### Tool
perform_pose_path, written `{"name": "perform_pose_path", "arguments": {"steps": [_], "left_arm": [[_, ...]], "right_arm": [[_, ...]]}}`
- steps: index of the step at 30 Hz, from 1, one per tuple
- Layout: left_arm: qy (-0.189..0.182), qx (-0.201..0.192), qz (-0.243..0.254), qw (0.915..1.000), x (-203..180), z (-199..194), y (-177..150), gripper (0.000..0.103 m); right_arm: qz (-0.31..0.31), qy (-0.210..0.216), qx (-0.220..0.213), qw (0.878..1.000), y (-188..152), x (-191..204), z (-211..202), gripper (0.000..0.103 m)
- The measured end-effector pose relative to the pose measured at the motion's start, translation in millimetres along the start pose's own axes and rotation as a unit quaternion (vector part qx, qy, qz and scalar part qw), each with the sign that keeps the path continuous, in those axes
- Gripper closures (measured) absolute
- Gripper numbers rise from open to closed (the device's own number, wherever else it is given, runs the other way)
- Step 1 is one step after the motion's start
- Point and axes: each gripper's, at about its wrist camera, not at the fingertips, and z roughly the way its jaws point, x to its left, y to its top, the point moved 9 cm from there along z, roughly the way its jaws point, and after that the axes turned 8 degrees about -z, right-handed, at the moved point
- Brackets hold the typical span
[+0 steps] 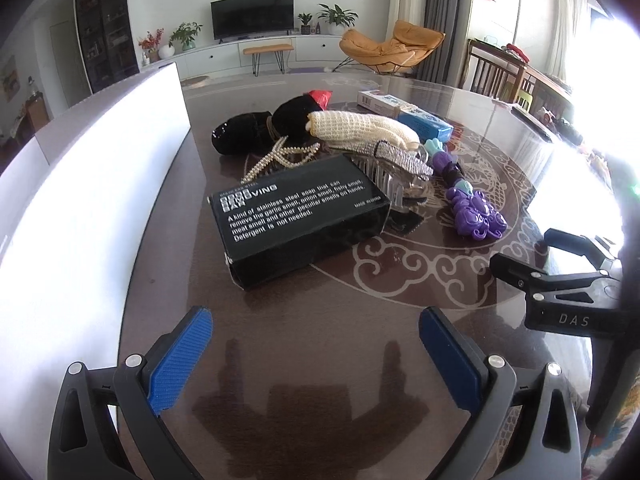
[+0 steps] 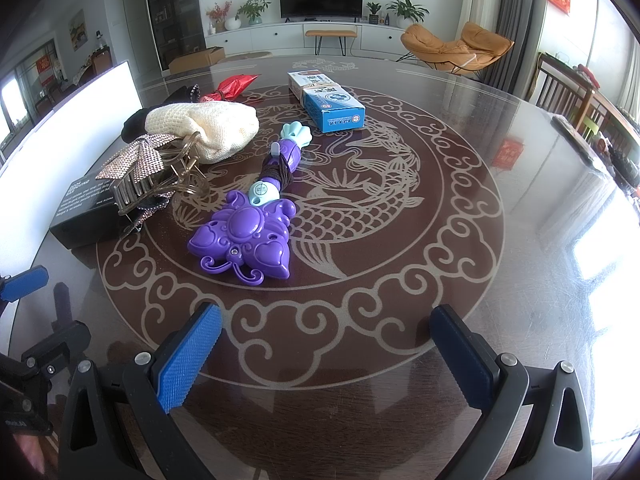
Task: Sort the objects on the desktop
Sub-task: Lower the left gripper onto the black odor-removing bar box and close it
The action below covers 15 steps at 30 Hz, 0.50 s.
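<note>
A black soap box (image 1: pixel 298 220) lies on the round table just ahead of my open left gripper (image 1: pixel 316 340), a short gap between them. Behind it sit a rhinestone hair claw (image 1: pixel 396 172), a cream knitted pouch (image 1: pixel 364 128), a pearl hair clip (image 1: pixel 280 158), black furry items (image 1: pixel 260 128) and a blue box (image 1: pixel 408 114). A purple toy wand (image 2: pixel 248 236) lies ahead of my open right gripper (image 2: pixel 326 344), apart from it. The right view also shows the pouch (image 2: pixel 212 128), hair claw (image 2: pixel 140 176), black box (image 2: pixel 82 208) and blue box (image 2: pixel 332 104).
A white panel (image 1: pixel 88 200) stands along the table's left edge. A red foil item (image 2: pixel 232 84) lies at the back left. The right gripper's body (image 1: pixel 568 280) shows at the right of the left view. Chairs (image 2: pixel 568 92) stand past the table's right rim.
</note>
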Motion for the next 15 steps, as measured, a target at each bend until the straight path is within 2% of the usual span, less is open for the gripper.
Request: {"name": "perform_pose_path", "arguments": {"steps": [2,6,11,14,15], "left_arm": [[0.0,-0.005,0.013,0.9999,1,-1,21,0.0],[-0.014,0.015,0.043,0.9989,1,14,56,0.0],[-0.038,0.039,0.046,0.9975,3,40,73,0.0],[-0.035,0.065,0.055,0.9958,1,59,72,0.0],[-0.056,0.067,0.04,0.9954,0,60,71,0.0]], "right_arm": [[0.0,0.0,0.0,1.0,0,0,0,0.0],[0.0,0.0,0.0,1.0,0,0,0,0.0],[0.0,0.0,0.0,1.0,0,0,0,0.0],[0.0,0.0,0.0,1.0,0,0,0,0.0],[0.0,0.0,0.0,1.0,0,0,0,0.0]]}}
